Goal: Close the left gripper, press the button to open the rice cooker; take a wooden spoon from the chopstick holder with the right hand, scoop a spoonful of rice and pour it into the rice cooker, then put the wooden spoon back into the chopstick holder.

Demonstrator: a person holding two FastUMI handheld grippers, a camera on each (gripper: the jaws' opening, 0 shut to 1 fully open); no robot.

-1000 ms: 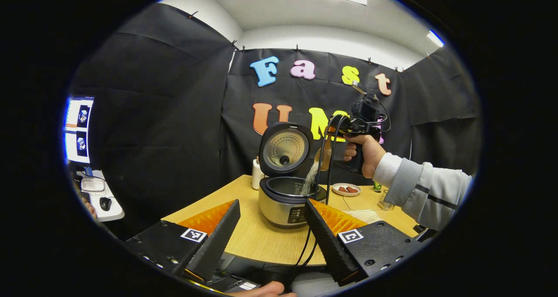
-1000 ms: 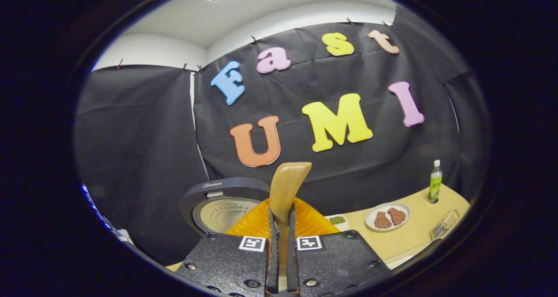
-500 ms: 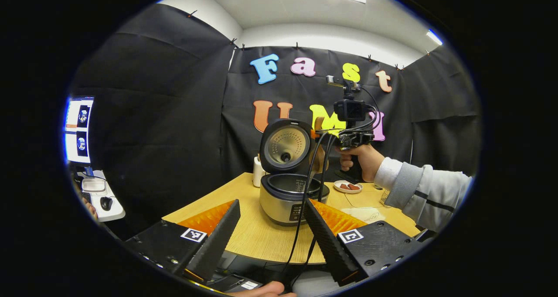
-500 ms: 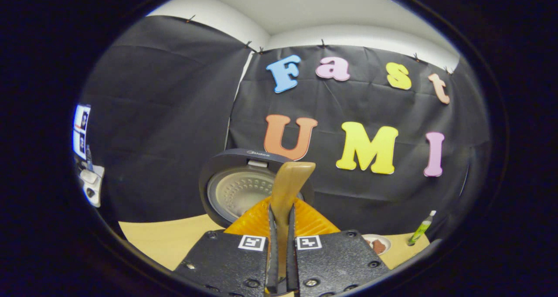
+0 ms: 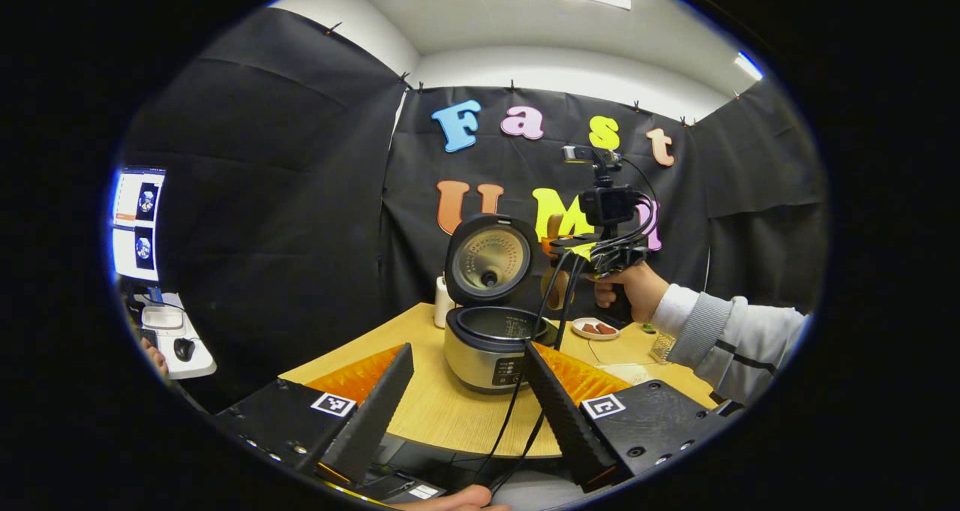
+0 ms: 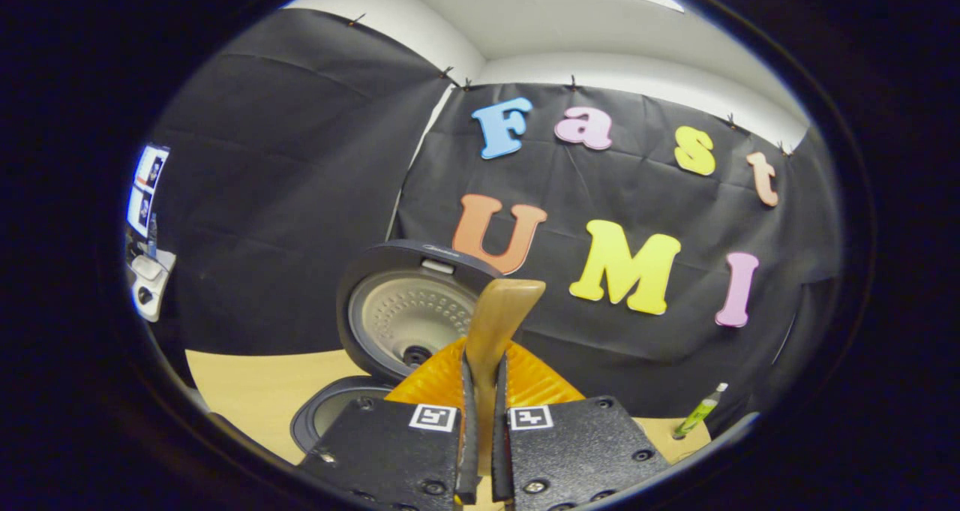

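Room: a booth hung with black cloth, white ceiling above, and a light wooden bench carrying the things.
Left gripper: the left gripper sits low at the near edge of the bench with its two black fingers spread wide and nothing between them; it points at the rice cooker.
Right gripper: the right gripper has its fingers drawn narrow, pressing from both sides on the handle of the wooden spoon, which stands up between them.
Right gripper from afar: in the left gripper view it is held in the air by a hand in a light grey sleeve, to the right of the cooker's raised lid, with black cables hanging from it down to the near edge.
Spoon bowl: in the left gripper view the spoon's bowl hangs just right of the lid, above the cooker's right rim.
Rice cooker: the rice cooker stands in the middle of the bench, its lid upright and the pot open.
Behind the cooker: a white holder stands at its far left.
Right side of bench: a small plate with brown pieces lies beyond the cooker; a green bottle stands at the far right.
Far left: a lit screen and a mouse on a side shelf.
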